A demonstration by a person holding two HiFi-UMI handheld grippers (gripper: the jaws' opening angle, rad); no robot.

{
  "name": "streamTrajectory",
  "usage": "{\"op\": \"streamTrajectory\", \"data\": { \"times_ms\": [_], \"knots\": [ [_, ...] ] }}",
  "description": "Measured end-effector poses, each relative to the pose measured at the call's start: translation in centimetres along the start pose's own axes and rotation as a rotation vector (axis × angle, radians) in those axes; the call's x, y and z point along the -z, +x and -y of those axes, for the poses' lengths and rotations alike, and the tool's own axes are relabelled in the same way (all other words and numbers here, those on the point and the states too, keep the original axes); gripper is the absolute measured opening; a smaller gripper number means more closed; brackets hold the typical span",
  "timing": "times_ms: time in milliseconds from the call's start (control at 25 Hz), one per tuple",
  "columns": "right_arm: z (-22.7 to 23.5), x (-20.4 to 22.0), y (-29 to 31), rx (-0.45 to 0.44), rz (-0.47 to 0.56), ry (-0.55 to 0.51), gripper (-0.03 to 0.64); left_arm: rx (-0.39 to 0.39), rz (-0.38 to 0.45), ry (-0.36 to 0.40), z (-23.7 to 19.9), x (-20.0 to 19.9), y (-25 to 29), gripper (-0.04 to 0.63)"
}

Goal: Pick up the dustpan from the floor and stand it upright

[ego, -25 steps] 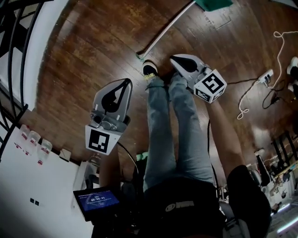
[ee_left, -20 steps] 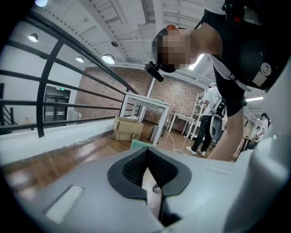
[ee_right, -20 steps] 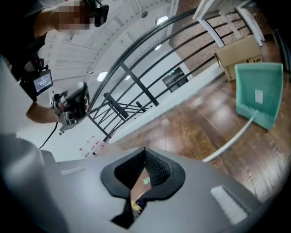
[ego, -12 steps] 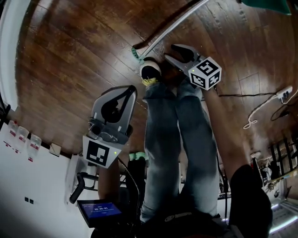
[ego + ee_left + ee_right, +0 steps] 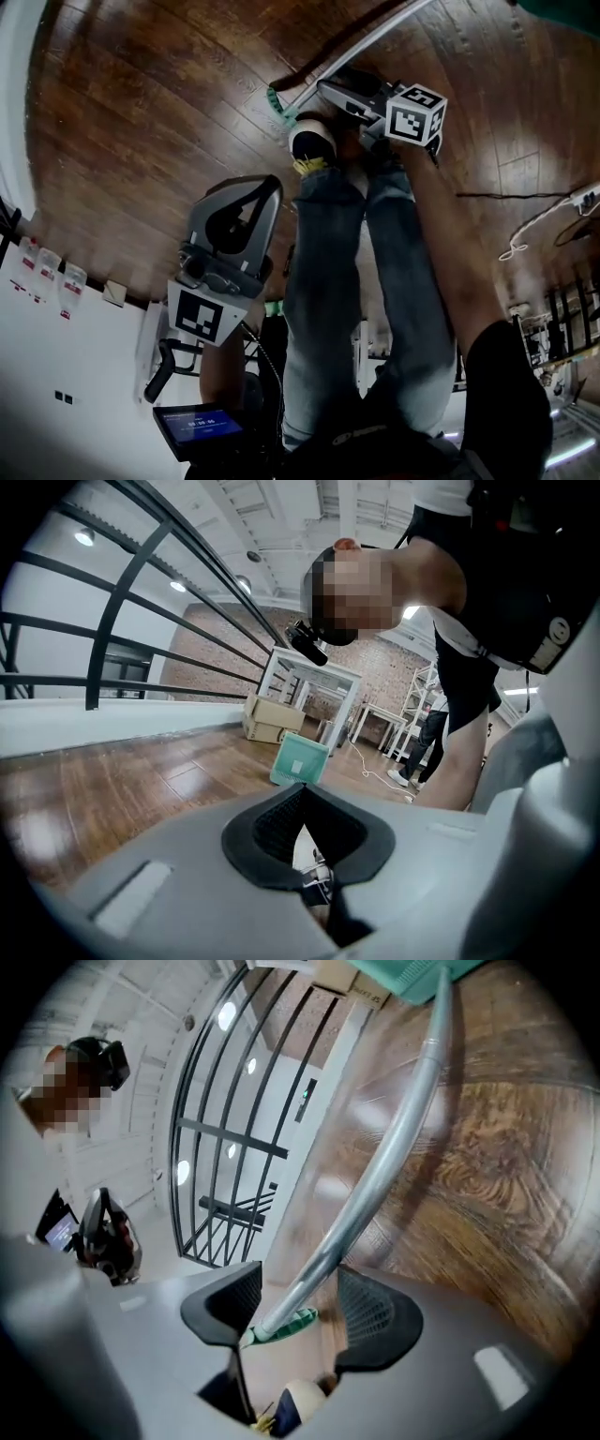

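Observation:
The dustpan lies on the wooden floor, its long metal handle [image 5: 352, 52] running to a green pan [image 5: 562, 9] at the top right. The green grip end [image 5: 274, 101] points toward my feet. My right gripper [image 5: 328, 91] is low at that end with its jaws opening. In the right gripper view the handle [image 5: 375, 1176] passes between the two pads without being squeezed, and the right gripper [image 5: 295, 1314] straddles the green tip [image 5: 286, 1326]. My left gripper [image 5: 262, 185] hangs left of my legs, shut and holding nothing. The left gripper view shows the left gripper [image 5: 302, 794] with the pan [image 5: 300, 759] beyond it.
My legs and a shoe [image 5: 312, 141] stand right beside the handle end. A black metal railing [image 5: 234, 1147] borders the floor. A white cable and power strip [image 5: 553, 211] lie at the right. Cardboard boxes [image 5: 272, 722] and a white table [image 5: 314, 682] stand behind the pan.
The right gripper has dropped and rolled toward the handle's green end, and its jaws have come apart around the handle. The left gripper has sunk a little.

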State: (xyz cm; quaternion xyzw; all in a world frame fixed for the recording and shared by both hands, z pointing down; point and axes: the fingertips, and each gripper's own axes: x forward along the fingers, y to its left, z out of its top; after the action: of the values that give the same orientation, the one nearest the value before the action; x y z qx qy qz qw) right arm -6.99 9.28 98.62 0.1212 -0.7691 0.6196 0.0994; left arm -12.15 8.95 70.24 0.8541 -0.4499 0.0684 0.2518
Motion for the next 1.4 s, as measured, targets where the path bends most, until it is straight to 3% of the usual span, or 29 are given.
{"op": "streamTrajectory", "data": {
  "times_ms": [160, 240, 320, 520, 720, 920, 1160, 1400],
  "knots": [
    [0.1, -0.2, 0.8, -0.001, 0.013, 0.052, 0.254, 0.005, 0.001, 0.004, 0.1, -0.3, -0.1, 0.015],
    [0.4, -0.2, 1.1, -0.007, 0.011, 0.088, 0.15, 0.006, 0.006, 0.003, -0.1, -0.3, 0.1, 0.015],
    [0.4, -0.4, 1.3, -0.024, 0.023, 0.153, 0.128, 0.009, 0.009, 0.003, -0.2, -0.4, 0.3, 0.015],
    [-1.4, -1.5, 1.3, -0.139, 0.095, 0.274, 0.106, 0.016, 0.012, 0.014, -0.1, -0.9, 0.4, 0.015],
    [-4.9, -3.3, -0.3, -0.185, 0.129, 0.292, 0.11, 0.022, 0.03, 0.012, 1.0, -3.2, 0.4, 0.015],
    [-10.3, -6.2, -2.8, -0.237, 0.168, 0.369, 0.115, 0.048, 0.07, 0.039, 3.4, -8.9, 0.6, 0.015],
    [-19.9, -9.9, -5.8, -0.355, 0.232, 0.55, 0.123, 0.082, 0.114, 0.1, 6.6, -18.2, 0.2, 0.015],
    [-29.3, -13.6, -8.5, -0.461, 0.309, 0.667, 0.135, 0.097, 0.16, 0.168, 9.8, -27.9, -1.6, 0.015]
  ]
}}
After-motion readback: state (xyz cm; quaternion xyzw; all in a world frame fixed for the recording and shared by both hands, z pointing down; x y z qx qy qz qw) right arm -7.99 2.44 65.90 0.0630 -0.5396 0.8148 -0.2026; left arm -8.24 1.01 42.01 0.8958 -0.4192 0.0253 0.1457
